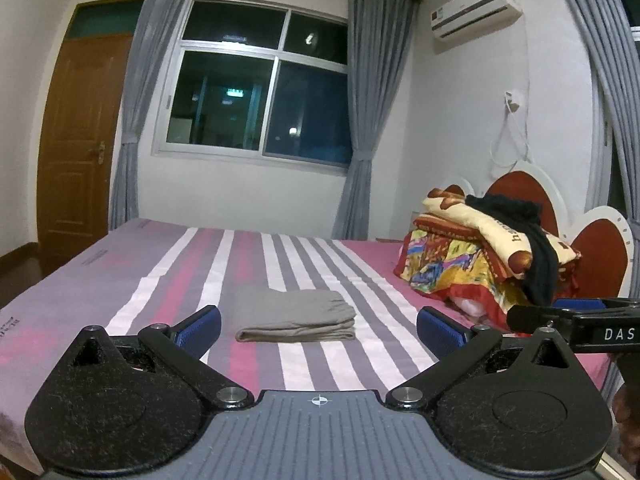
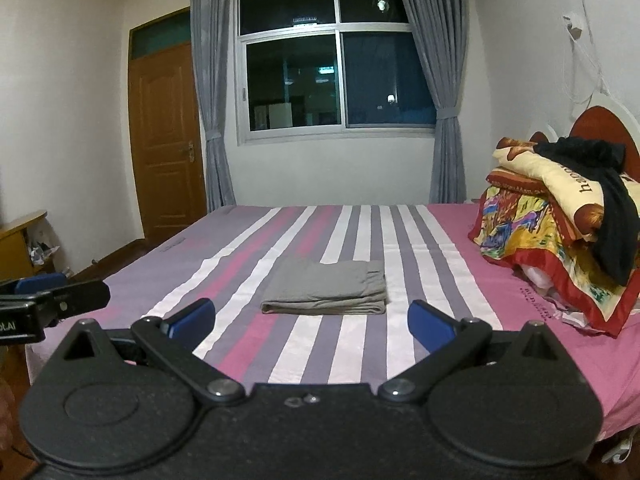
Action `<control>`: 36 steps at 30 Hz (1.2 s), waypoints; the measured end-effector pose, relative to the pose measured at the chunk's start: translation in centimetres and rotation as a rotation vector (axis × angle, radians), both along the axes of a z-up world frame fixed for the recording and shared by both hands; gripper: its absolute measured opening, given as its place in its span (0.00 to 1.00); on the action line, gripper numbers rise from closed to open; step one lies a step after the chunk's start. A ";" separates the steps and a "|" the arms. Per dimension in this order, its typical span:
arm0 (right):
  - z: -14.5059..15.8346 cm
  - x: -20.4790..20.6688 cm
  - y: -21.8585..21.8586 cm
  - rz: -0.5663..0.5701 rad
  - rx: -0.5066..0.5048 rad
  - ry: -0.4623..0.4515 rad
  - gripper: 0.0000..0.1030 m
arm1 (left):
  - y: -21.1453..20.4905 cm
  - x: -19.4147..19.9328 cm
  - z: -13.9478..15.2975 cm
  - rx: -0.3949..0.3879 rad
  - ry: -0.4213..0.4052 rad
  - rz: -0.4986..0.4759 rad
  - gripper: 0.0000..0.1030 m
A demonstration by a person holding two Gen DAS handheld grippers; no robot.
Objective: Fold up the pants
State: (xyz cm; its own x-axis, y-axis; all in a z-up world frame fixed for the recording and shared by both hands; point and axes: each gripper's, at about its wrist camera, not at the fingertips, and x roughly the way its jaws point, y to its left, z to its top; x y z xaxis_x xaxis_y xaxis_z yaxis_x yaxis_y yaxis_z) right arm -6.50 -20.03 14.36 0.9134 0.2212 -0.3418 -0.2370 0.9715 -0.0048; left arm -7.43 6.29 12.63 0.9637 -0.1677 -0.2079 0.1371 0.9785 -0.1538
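Spread wide and holding nothing, the left gripper is held low over the near edge of the bed, blue pads well apart. The right gripper is held the same way, fingers splayed and empty. The pants, grey, are seen folded into a flat rectangular stack on the striped sheet, just beyond both grippers and touched by neither; in the right view the pants lie between the two fingertips' lines of sight, near the middle of the bed.

No container is seen; a pile of bright quilts is heaped at the head of the bed, with a black garment draped over it.

An air conditioner is shown whole only in the left view, where the right gripper also enters at the right edge. A yellow cabinet by the wall is shown only in the right view, where the left gripper enters at the left edge. A window, curtains and a door are seen in both
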 end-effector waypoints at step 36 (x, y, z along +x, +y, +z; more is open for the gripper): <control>1.1 -1.7 0.2 -0.001 0.006 -0.049 1.00 | -1.4 -0.5 0.5 0.016 -0.034 -0.012 1.00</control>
